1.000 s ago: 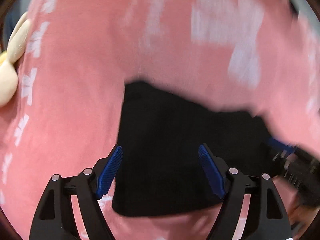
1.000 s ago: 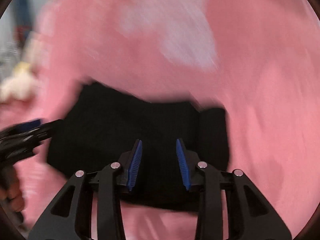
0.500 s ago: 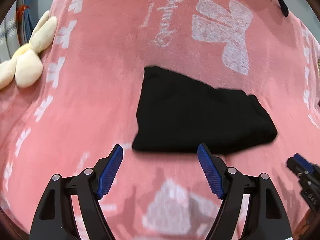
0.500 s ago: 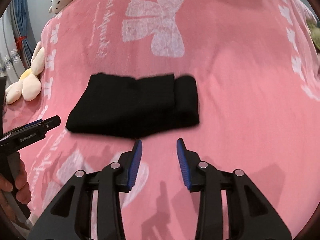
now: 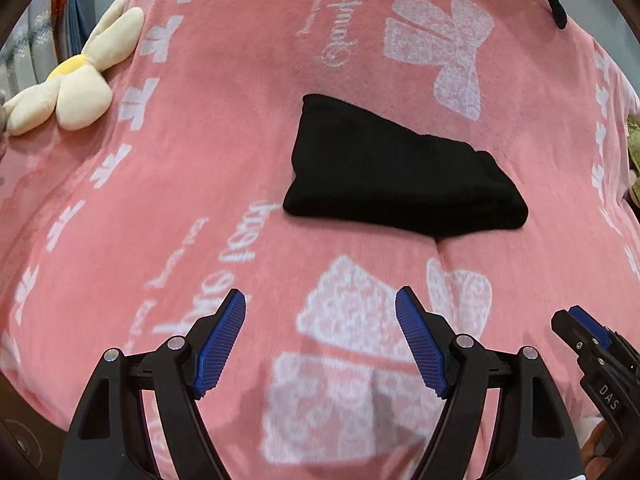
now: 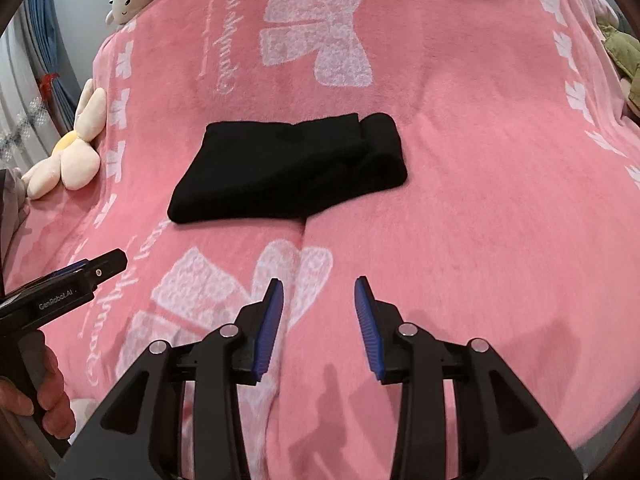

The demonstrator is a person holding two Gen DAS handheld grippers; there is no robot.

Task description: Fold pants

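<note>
Your left gripper (image 5: 320, 344) and right gripper (image 6: 319, 326) both hang released and empty above the pink blanket (image 6: 480, 200); the folded black pants (image 6: 288, 168) lie ahead (nothing between), a flower plush (image 5: 76, 84) far left

Left gripper (image 5: 320, 340): pulled back from over the folded black pants (image 5: 400, 176); now well short of them.
Right gripper (image 6: 318, 320): also drawn back; jaws wider than before, nothing between.
</note>
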